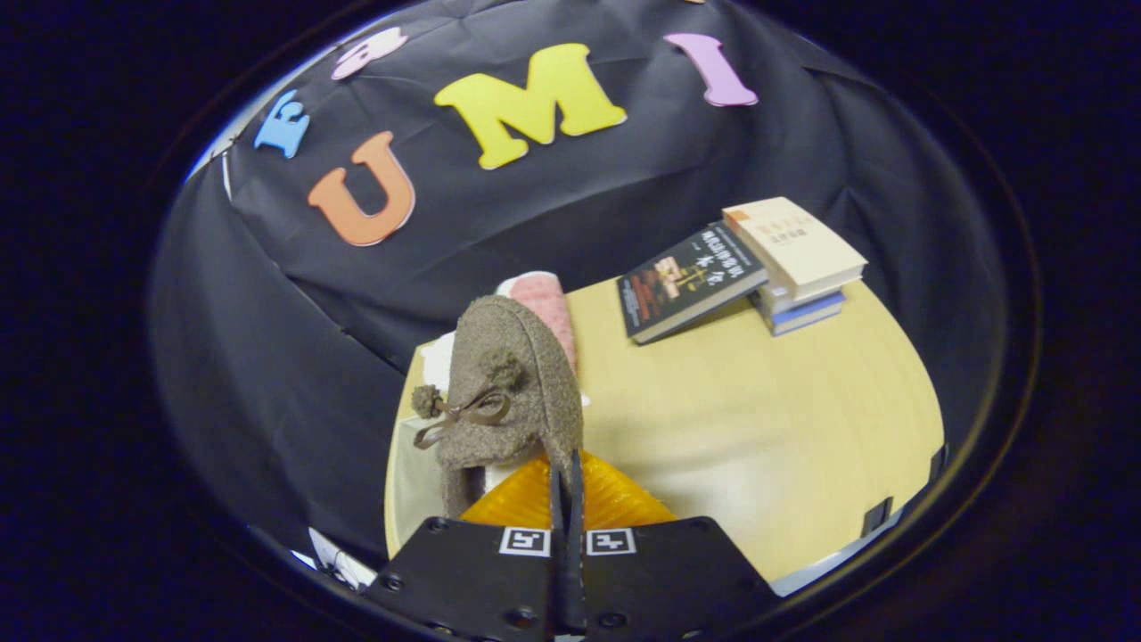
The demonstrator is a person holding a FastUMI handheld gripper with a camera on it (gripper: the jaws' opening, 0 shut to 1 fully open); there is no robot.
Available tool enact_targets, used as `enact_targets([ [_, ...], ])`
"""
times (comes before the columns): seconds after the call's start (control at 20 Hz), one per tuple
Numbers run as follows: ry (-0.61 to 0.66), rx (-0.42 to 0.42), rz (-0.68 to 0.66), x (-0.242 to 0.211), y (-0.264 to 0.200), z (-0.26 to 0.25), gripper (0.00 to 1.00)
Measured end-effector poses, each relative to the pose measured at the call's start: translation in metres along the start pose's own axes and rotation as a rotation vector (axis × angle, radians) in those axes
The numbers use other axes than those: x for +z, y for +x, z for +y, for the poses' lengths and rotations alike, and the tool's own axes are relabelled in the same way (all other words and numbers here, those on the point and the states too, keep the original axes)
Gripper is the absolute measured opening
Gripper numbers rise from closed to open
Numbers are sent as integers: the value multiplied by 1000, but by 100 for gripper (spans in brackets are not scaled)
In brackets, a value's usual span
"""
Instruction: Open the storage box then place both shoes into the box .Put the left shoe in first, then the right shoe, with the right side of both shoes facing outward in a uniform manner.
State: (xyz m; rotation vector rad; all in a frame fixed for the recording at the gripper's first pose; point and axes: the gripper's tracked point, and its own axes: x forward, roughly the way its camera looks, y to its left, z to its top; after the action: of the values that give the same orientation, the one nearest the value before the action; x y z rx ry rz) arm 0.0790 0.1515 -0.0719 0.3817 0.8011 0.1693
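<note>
between the orange ridged fingers [615, 499] of the gripper [568, 486] hangs a brown felt shoe [508, 383], pinched by the thin edge of its collar; the jaws stand almost closed, only that strip of fabric between them. the shoe is lifted above the near corner of the pale wooden table [784, 419], toe pointing away toward the black cloth wall. behind its toe peeks a second shoe [548, 308] with a pinkish fleecy lining, lying on something white near the table's far edge. i cannot make out the storage box, nor tell which shoe is left and which right.

the main risk, as i judge it, is the grip itself: soft, nubbly wool felt gives under pressure, and a hold on one thin rim lets the shoe swing or slide out if the hand tips or jerks. a twist in the air could also leave the wrong side facing outward in the box. the dangling brown ribbon bow [468, 412] with its small pom-poms could snag on an edge.

a stack of books [802, 267] sits well apart at the far side, a dark glossy book [686, 281] leaning on it; the tabletop is smooth, matte laminate.
</note>
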Motion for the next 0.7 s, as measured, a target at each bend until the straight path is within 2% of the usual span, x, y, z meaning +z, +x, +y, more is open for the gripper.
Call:
enact_targets([
  [0.15,-6,28,12,-19,17,55,0],
  [0.3,11,15,37,-36,41,89,0],
  [0.5,-15,-53,63,-64,69,104,0],
  [0.7,-64,-135,99,-95,98,98,0],
])
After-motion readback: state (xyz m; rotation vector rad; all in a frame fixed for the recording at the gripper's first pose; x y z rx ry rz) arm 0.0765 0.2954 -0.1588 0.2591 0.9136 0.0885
